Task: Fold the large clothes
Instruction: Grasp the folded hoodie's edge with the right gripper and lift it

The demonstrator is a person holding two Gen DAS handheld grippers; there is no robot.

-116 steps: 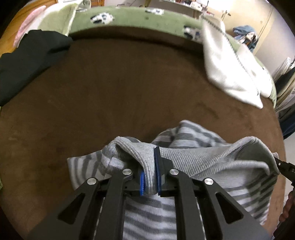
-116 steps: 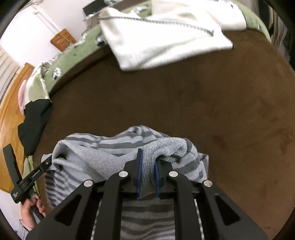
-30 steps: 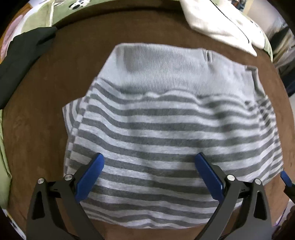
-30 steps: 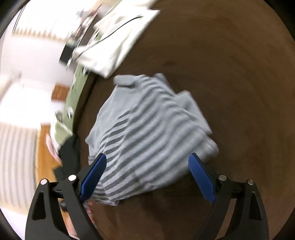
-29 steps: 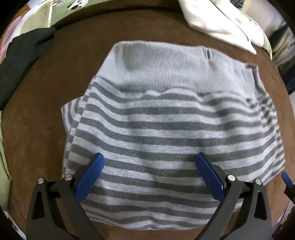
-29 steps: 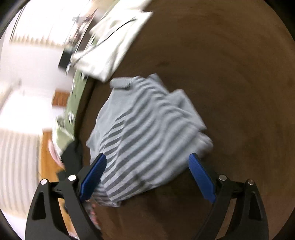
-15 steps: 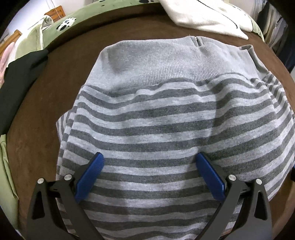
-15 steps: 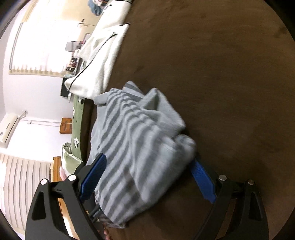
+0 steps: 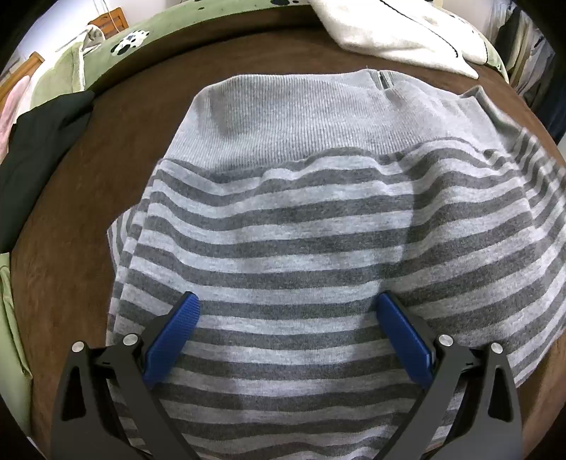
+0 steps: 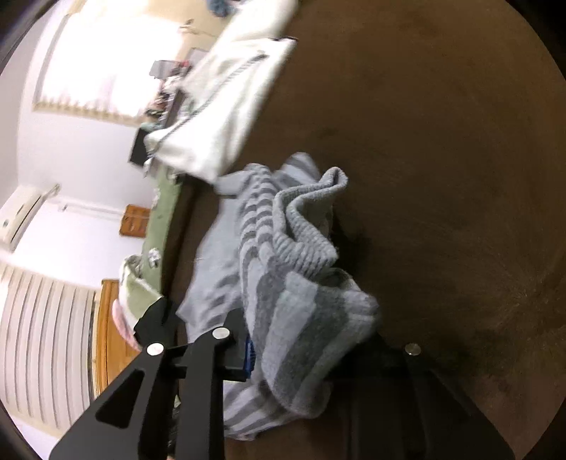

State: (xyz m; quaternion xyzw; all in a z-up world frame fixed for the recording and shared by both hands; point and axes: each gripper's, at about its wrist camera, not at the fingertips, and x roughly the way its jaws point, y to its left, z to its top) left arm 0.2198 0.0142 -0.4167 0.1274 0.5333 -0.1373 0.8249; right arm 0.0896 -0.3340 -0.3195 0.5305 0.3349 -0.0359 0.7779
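The striped sweater (image 9: 318,226) lies folded on the brown bed cover (image 9: 70,219); my left gripper (image 9: 284,320) hovers over it, fingers spread; my right gripper (image 10: 318,350) straddles its thick side edge, closure unclear; soft, floppy knit, best pinched at that edge.

A brown bed (image 9: 88,198) carries the folded grey striped sweater (image 9: 318,226), a white garment (image 9: 396,32) beyond it, and black clothing (image 9: 39,145) at its left edge.

One striped sweater (image 9: 318,226), one white garment (image 9: 396,32), one black garment (image 9: 39,148) (crumpled) — two tools (image 9: 286,318) (image 10: 304,350).
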